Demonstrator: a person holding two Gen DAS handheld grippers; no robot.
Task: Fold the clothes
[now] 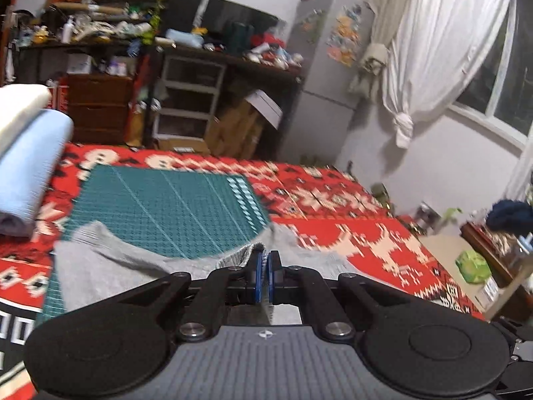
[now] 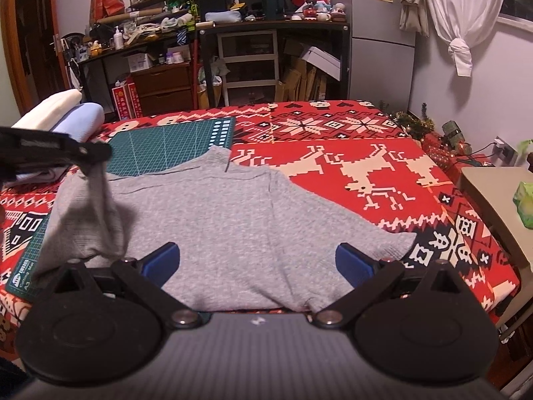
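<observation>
A grey knit sweater [image 2: 230, 220] lies spread on the red patterned bed cover, partly over a green cutting mat [image 2: 166, 146]. My left gripper [image 1: 266, 266] is shut on a ribbed edge of the sweater [image 1: 240, 255] and lifts it; in the right wrist view it shows at the left [image 2: 83, 153] with the grey sleeve hanging from it. My right gripper [image 2: 258, 263] is open and empty, hovering over the sweater's near hem.
A stack of folded clothes [image 2: 66, 113], white and light blue, sits at the bed's left edge. A cluttered desk and shelves [image 2: 233, 33] stand behind the bed. A low side table [image 2: 493, 180] is at the right. A fridge [image 2: 379, 33] is at the back.
</observation>
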